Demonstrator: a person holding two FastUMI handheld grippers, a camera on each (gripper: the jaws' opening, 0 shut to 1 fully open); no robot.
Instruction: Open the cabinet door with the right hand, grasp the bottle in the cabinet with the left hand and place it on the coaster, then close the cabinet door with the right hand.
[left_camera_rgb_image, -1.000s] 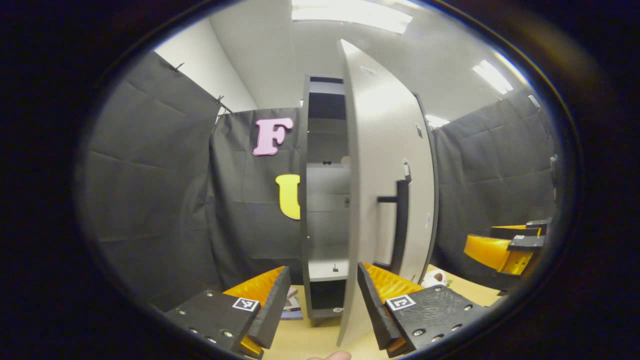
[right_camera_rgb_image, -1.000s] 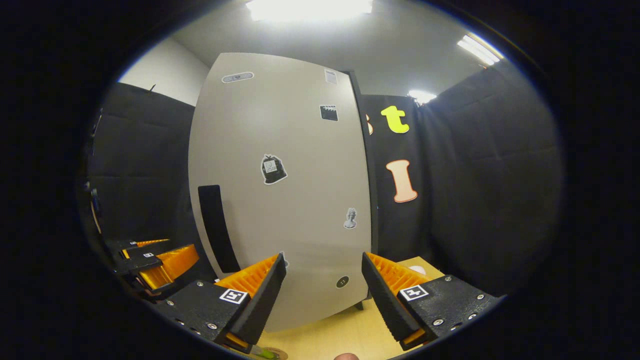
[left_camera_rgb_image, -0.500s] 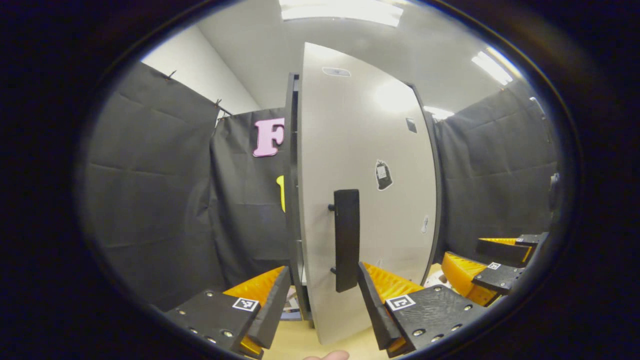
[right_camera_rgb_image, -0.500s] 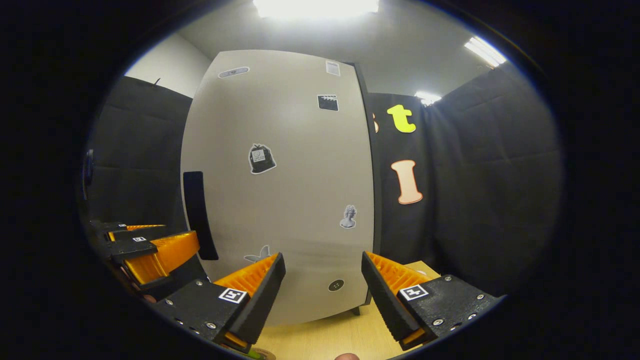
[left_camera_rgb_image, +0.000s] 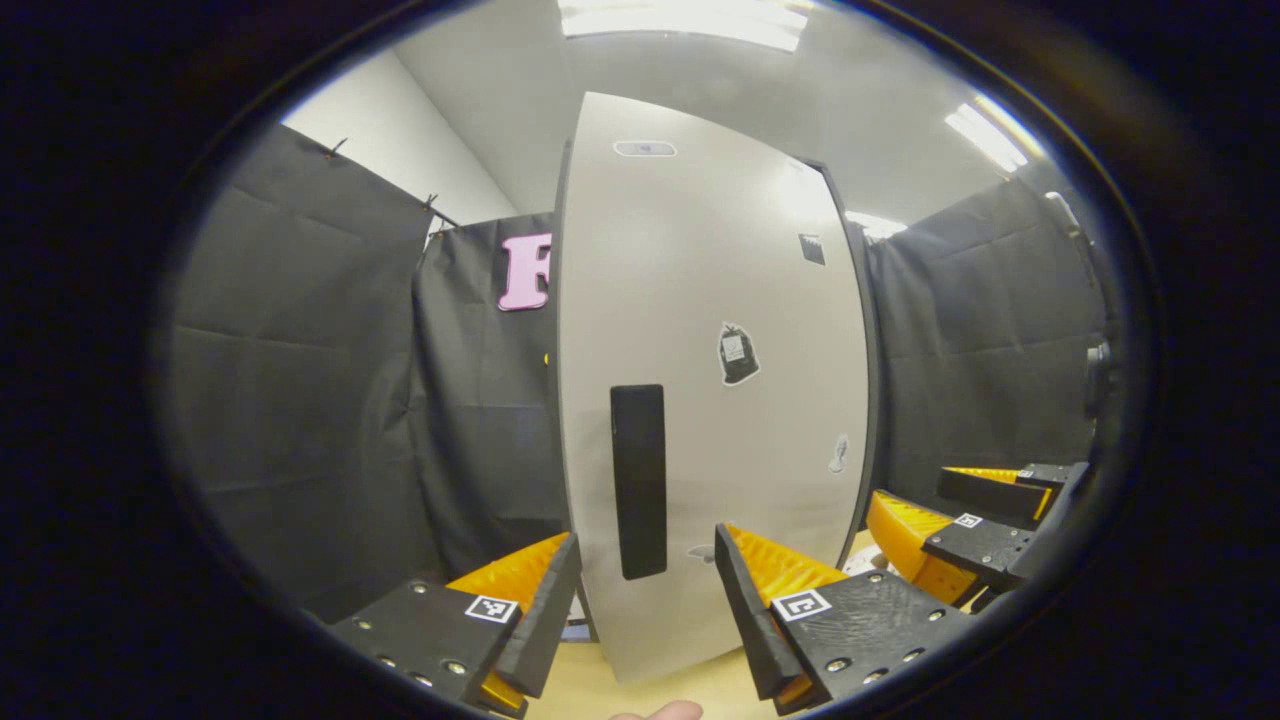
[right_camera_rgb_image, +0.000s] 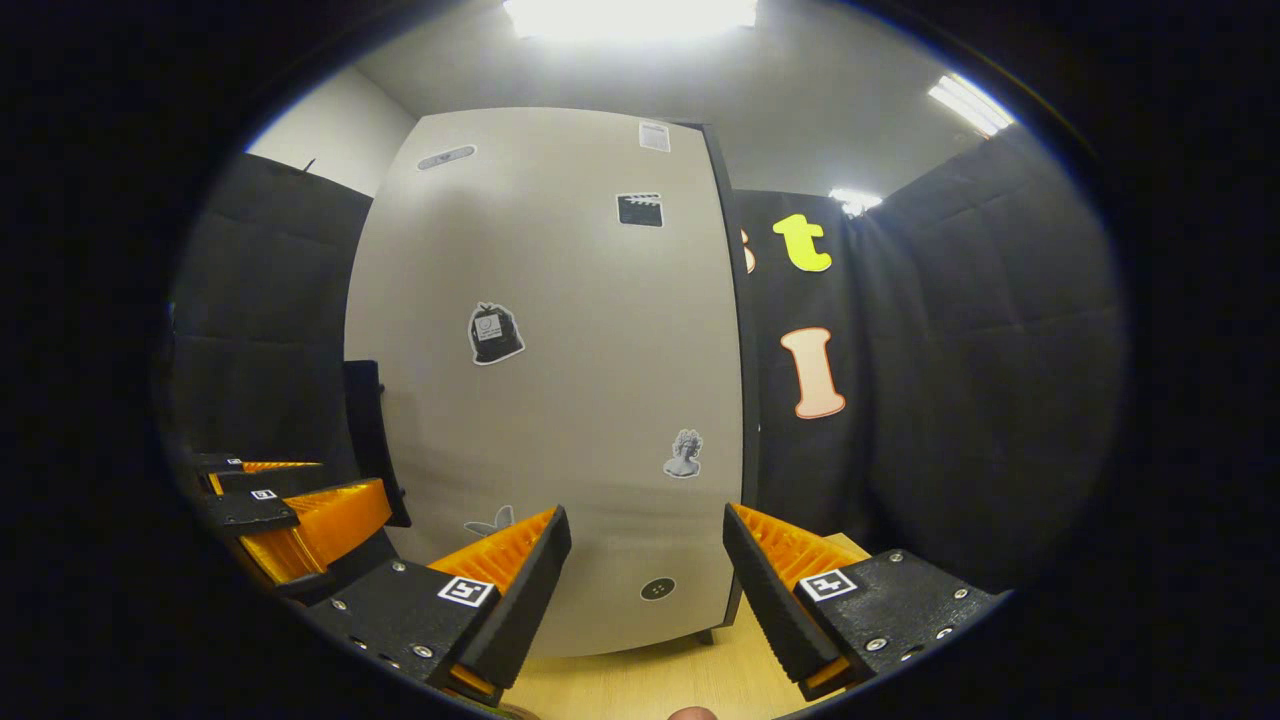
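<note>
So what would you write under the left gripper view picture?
Open left hand-held gripper facing the shut cabinet door and its black handle.

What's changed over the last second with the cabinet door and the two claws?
The tall grey cabinet door with its black handle has swung from ajar to shut, hiding the shelves. The left claw and right claw stayed open and empty, neither touching the door.

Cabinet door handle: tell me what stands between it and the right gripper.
Nothing visible does. In the right gripper view the black handle sits on the cabinet door at its left edge, left of the open right gripper. The left gripper hangs just below it, not across the path.
</note>
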